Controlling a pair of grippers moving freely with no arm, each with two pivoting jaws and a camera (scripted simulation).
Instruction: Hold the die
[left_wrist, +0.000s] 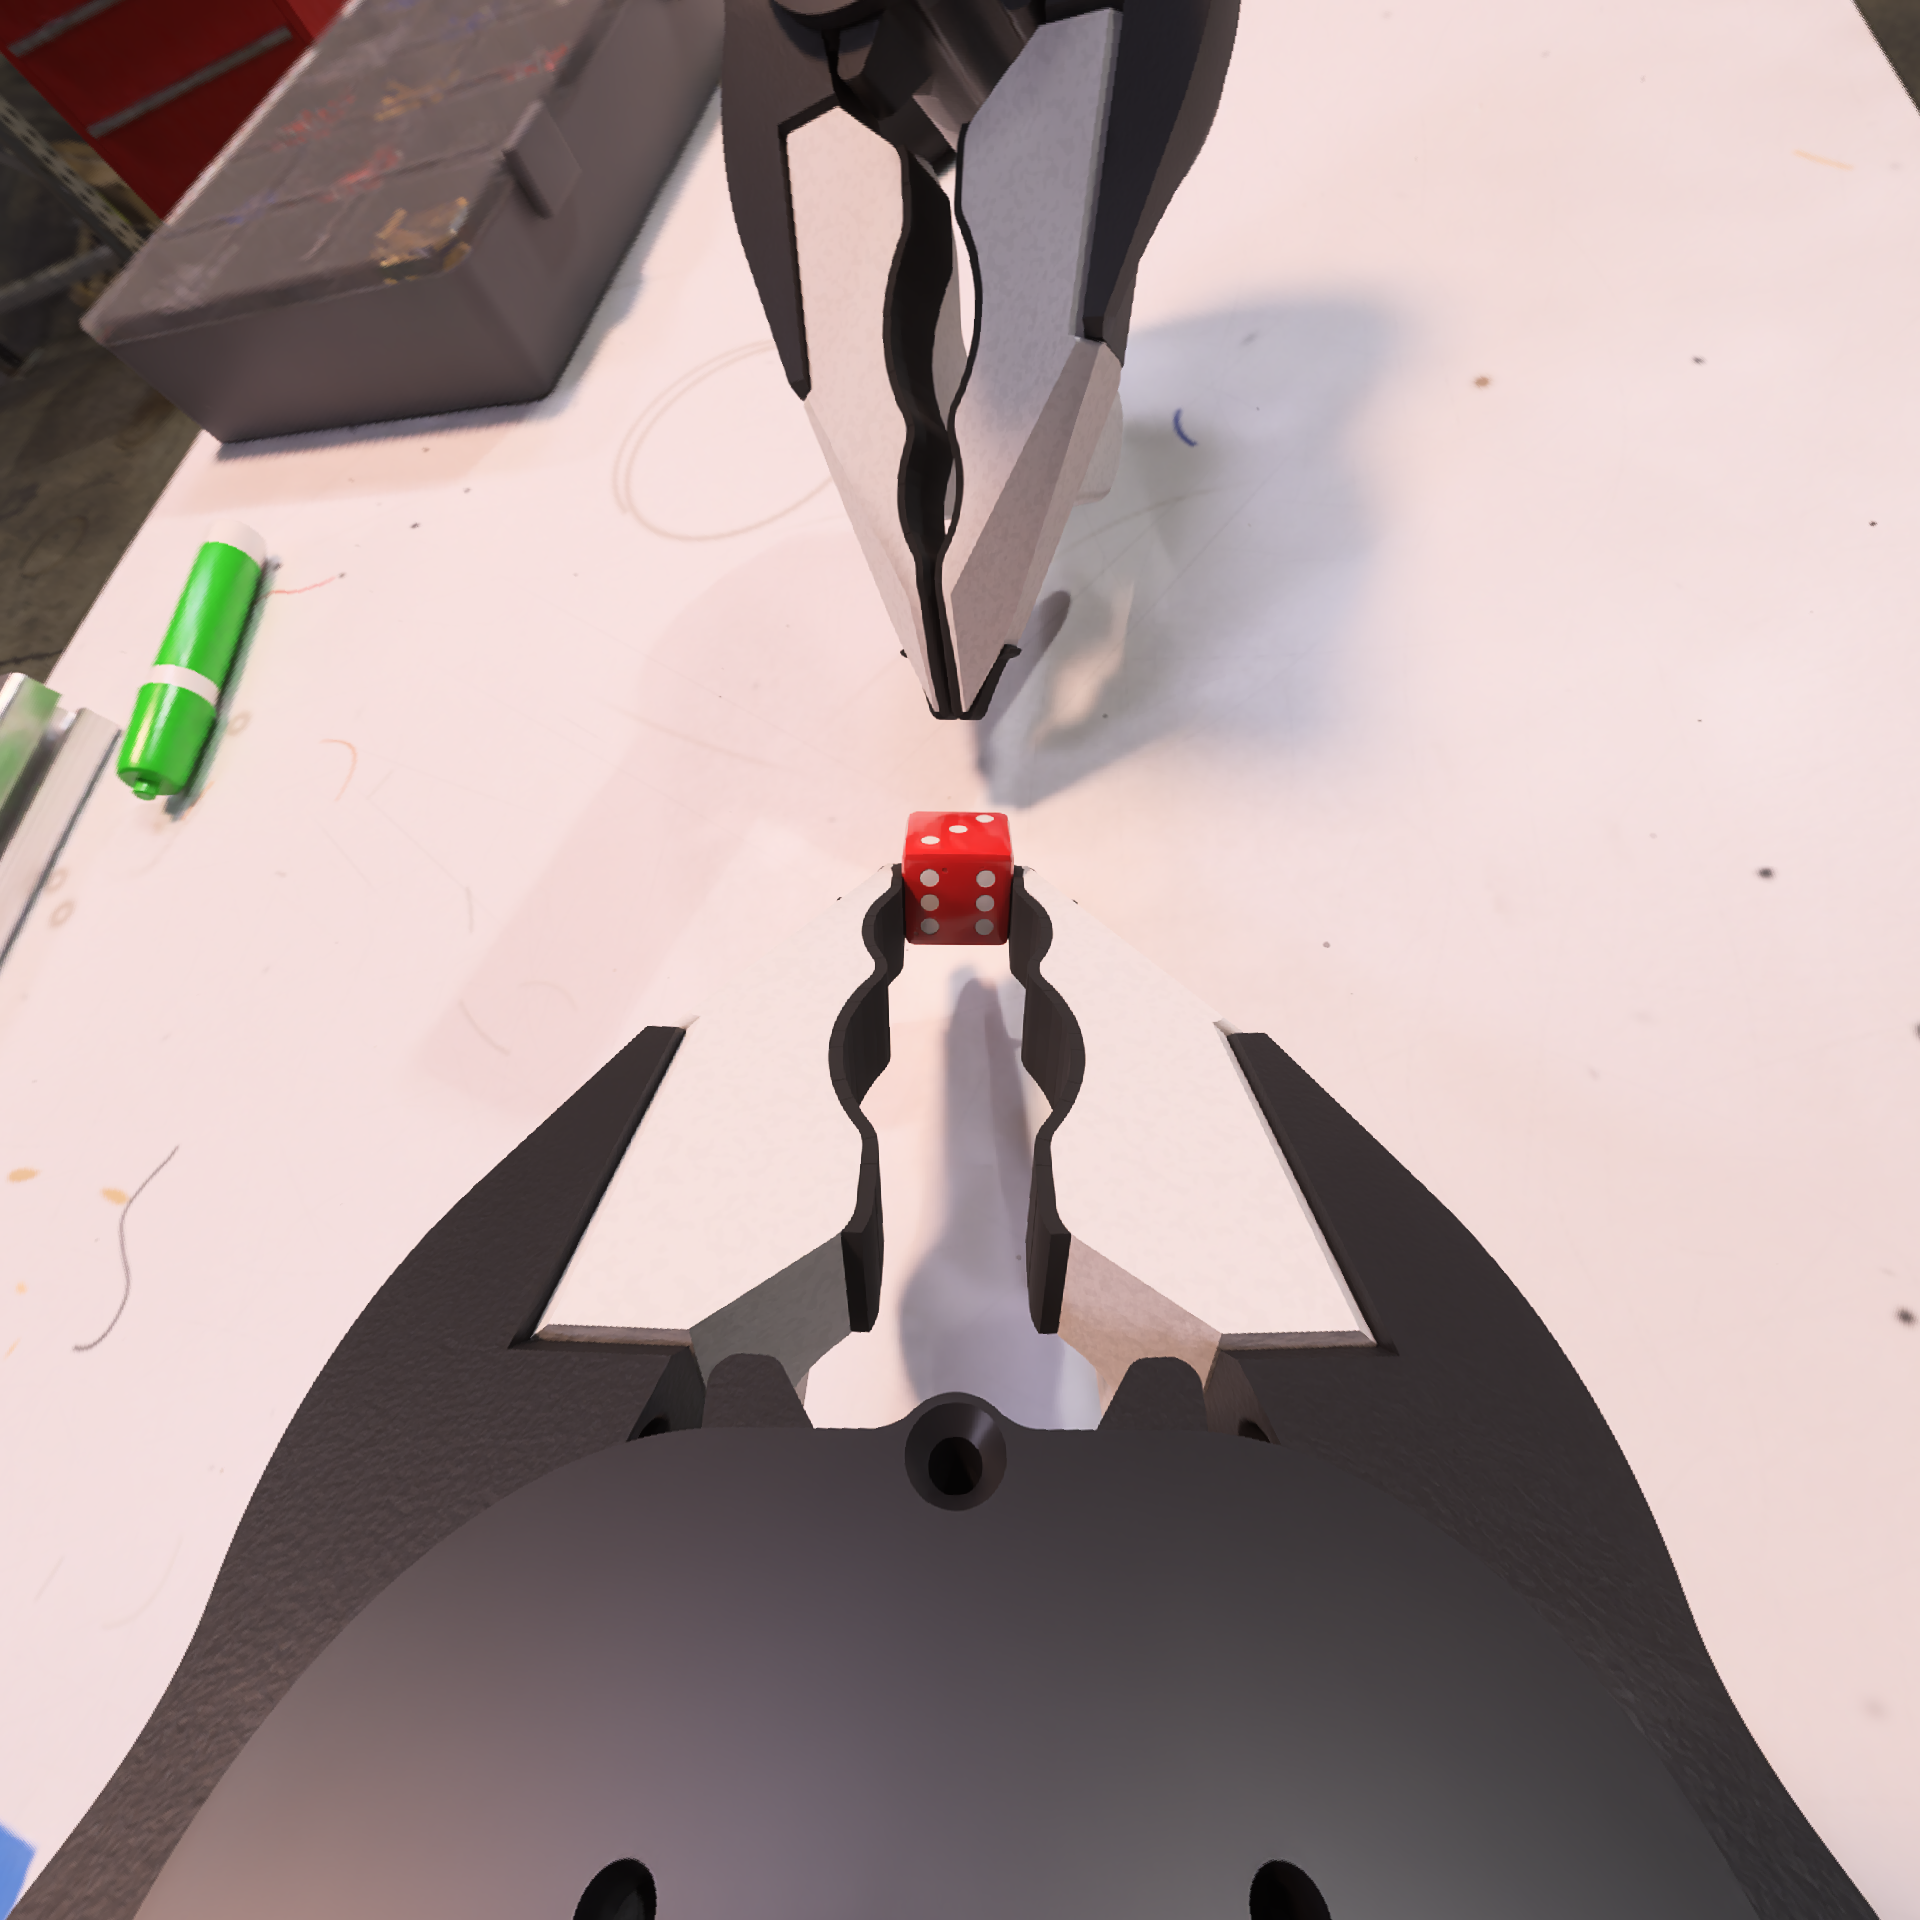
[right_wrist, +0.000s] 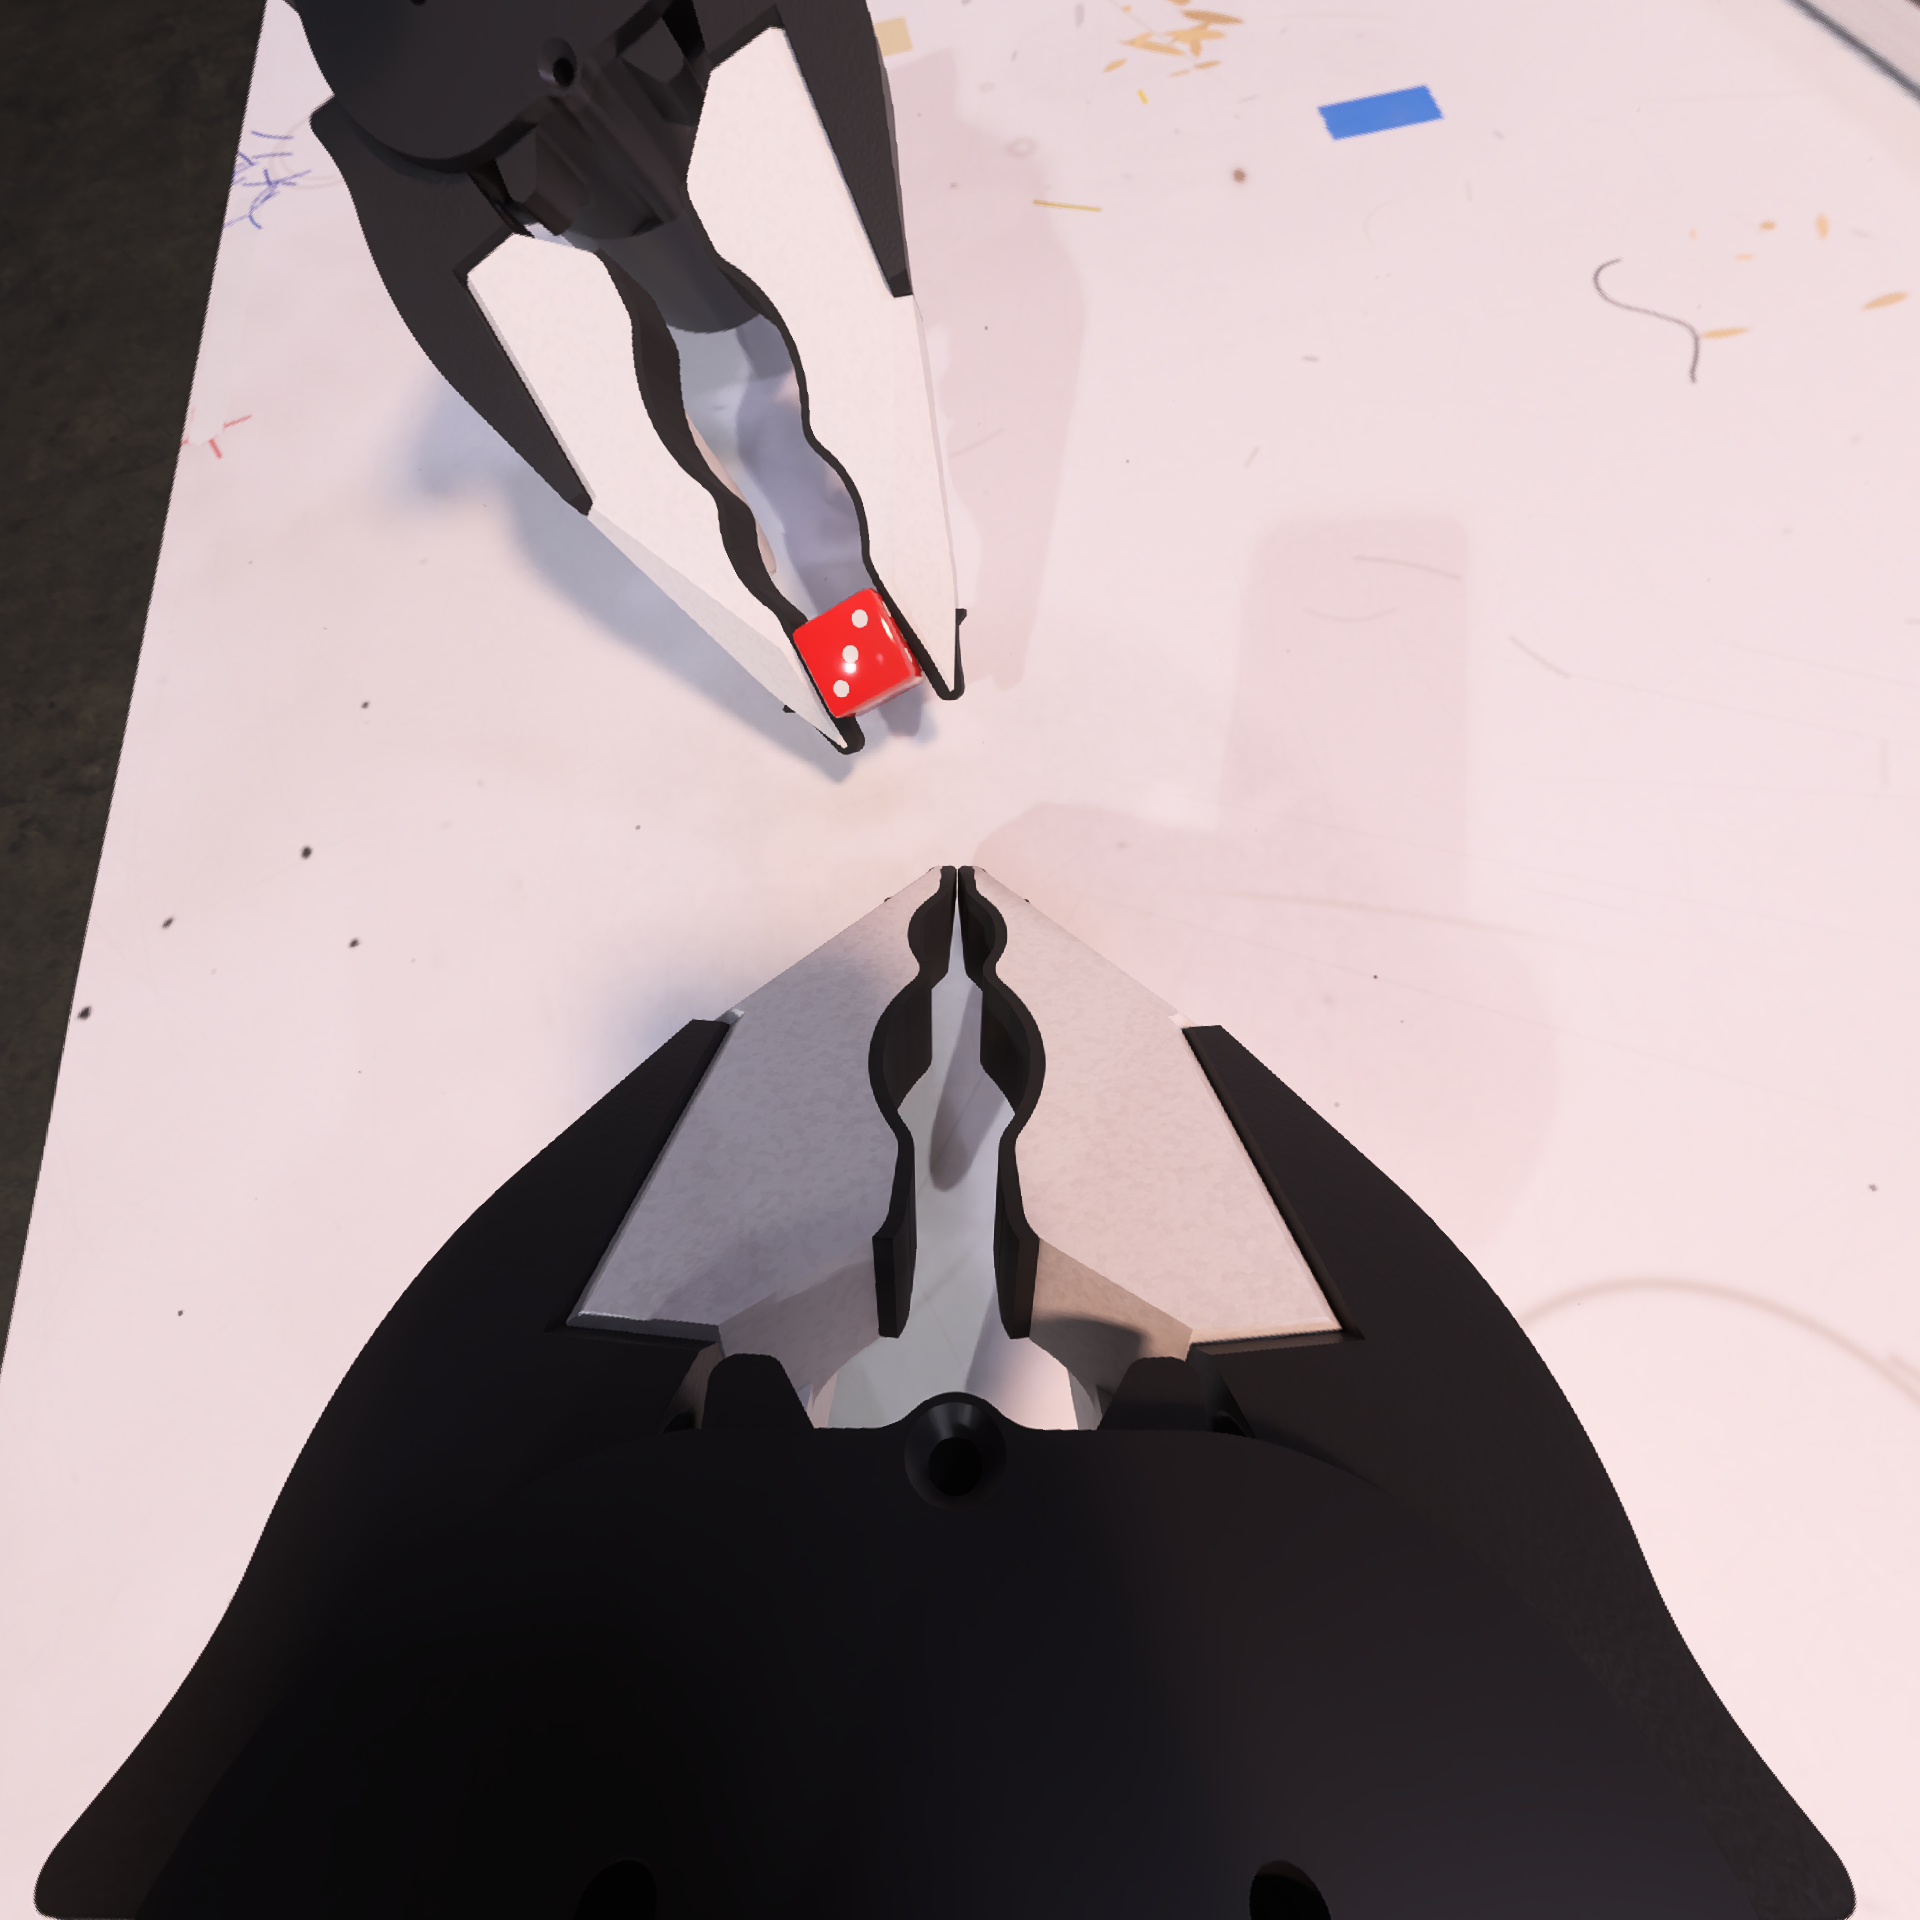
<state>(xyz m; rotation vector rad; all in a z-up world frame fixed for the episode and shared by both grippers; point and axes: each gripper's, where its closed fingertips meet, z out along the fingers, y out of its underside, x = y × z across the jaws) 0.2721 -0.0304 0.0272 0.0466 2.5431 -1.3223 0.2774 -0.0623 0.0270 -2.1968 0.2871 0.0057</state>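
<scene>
— White tabletop, scuffed and speckled with ink squiggles and dark dots. What's nearest in the left wrist view?

— That view's own tool, the left gripper. Its two fingertips are clamped on the red die, one on each side, right at the tips. The face towards the camera shows six white pips, the top face three.

— Is the die on the table?

— Cannot tell; a shadow lies under the fingers, but contact is not clear.

— And beyond it?

— The right gripper faces it tip to tip, just past the die and not touching it. Its fingers are pressed together with nothing between them.

— Does the right wrist view agree?

— Yes. The right gripper shows its tips closed on empty air, and farther off the left gripper comes in from the upper left, pinching the die.

— Anything off to the sides?

— On the left, a green marker lies beside a strip of metal at the edge. Farther back sits a grey box, and behind it something red. The right wrist view also shows a blue tape piece far across the table.
</scene>
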